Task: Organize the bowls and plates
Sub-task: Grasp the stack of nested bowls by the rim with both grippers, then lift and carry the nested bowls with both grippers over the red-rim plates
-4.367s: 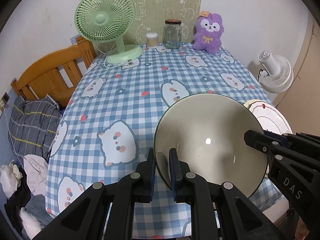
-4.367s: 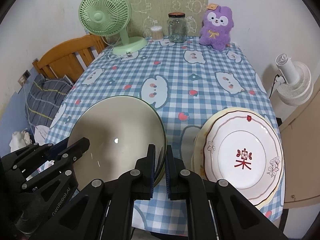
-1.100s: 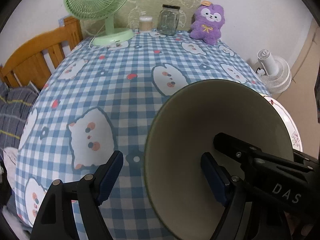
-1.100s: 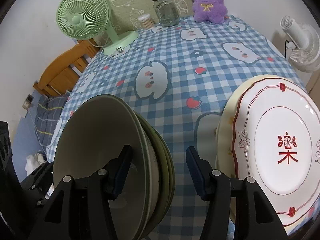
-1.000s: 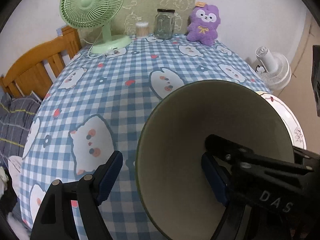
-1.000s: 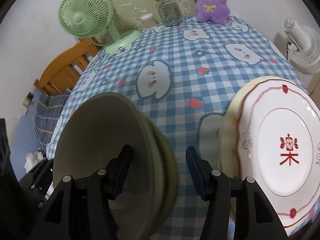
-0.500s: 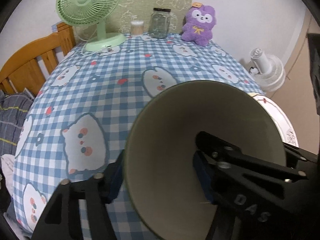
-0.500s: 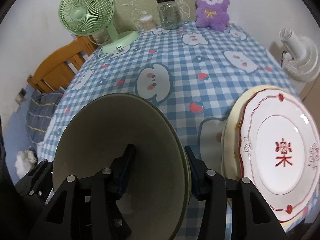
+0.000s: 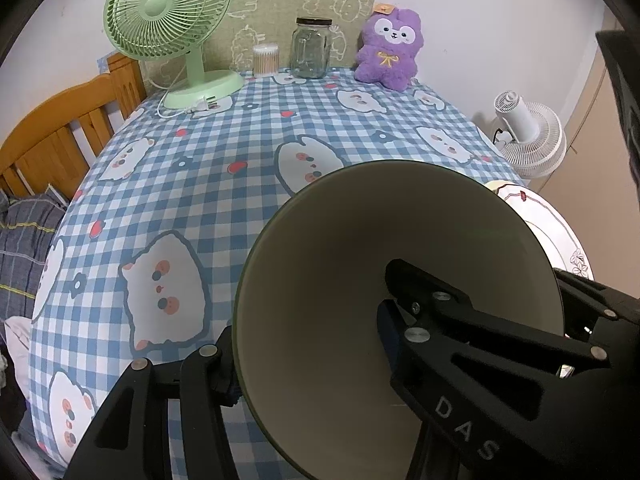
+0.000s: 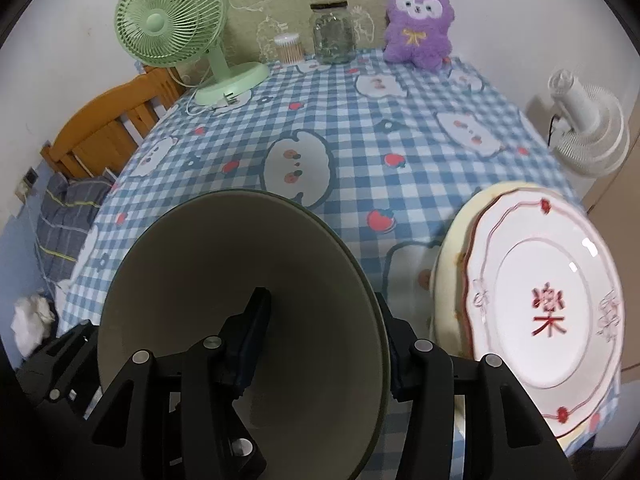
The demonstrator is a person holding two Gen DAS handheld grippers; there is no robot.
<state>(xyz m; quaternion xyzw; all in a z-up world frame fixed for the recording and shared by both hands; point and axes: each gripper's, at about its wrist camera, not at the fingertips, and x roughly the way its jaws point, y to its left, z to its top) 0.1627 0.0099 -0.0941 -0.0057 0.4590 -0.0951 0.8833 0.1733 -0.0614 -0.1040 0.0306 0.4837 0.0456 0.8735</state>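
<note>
Both grippers clamp one bowl stack over the checked tablecloth (image 9: 224,168)

Left gripper (image 9: 308,344) and right gripper (image 10: 320,344) pinch opposite walls of the tilted bowls (image 10: 240,304) (nested); uneven pull could slide one loose toward the plates (image 10: 540,300), right of the right gripper.

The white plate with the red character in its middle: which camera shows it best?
The right wrist view: the white round plate with the red character shows nearly whole, stacked on a cream plate. In the left wrist view the beige bowl hides all but its edge.
</note>
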